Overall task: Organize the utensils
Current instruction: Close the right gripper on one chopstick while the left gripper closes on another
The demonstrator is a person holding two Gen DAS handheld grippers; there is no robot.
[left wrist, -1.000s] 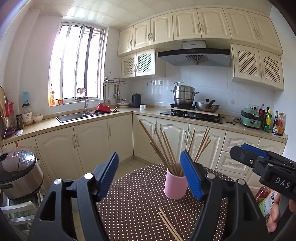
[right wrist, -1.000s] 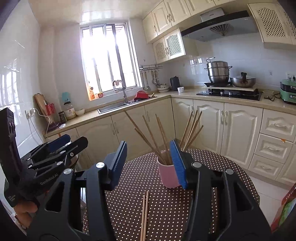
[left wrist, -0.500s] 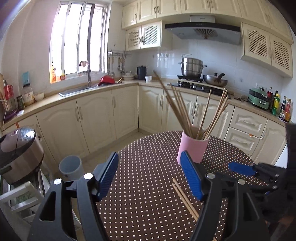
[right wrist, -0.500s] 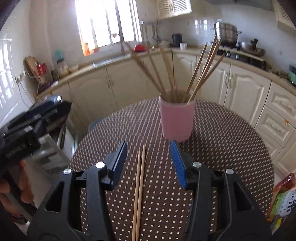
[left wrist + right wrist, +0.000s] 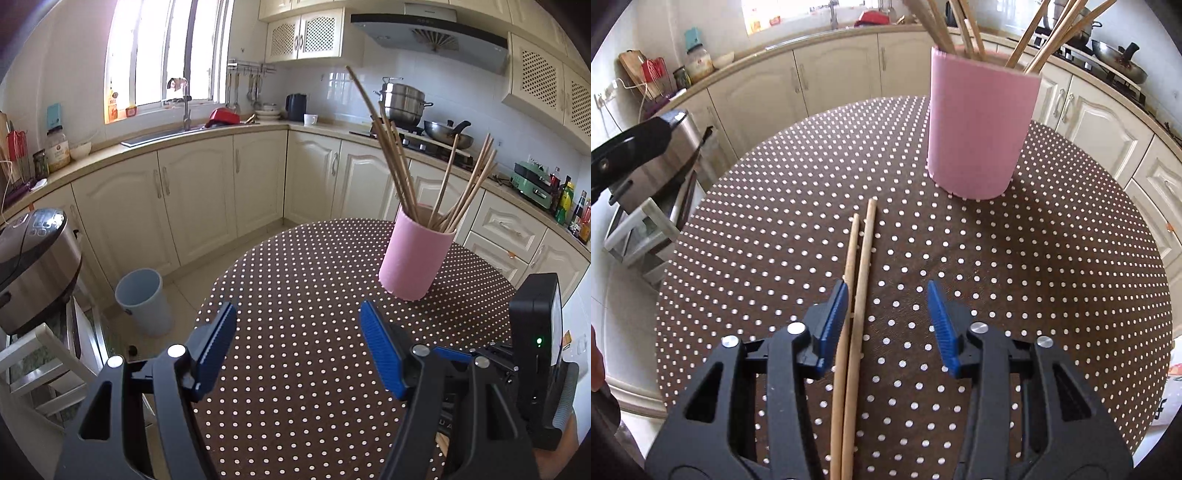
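Left wrist view: left gripper (image 5: 297,343) is spread wide, nothing between the blue pads (image 5: 380,354), hanging over bare polka-dot tablecloth (image 5: 295,266). Pink cup (image 5: 415,258) stands upright ahead and to the right, well apart from the fingertips, with a fan of chopsticks (image 5: 402,166) leaning out of it. Table's round edge falls away on the left toward a blue bin (image 5: 142,299) on the floor and a rice cooker (image 5: 33,266) on a stand. Black body of the other tool sits at lower right (its fingertips are hidden here).

Right wrist view: right gripper (image 5: 888,314) is released but its jaws are closing. Two loose chopsticks (image 5: 858,288) lie side by side on the cloth, running lengthwise into the gap; they sit hard against the left pad (image 5: 833,325), though I cannot tell whether they touch, and the right pad is well clear of them. Their far tips stop just short of the pink cup's base. Plenty of open cloth to the right of the pair, out to the table rim. The loose pair shows only in this view.
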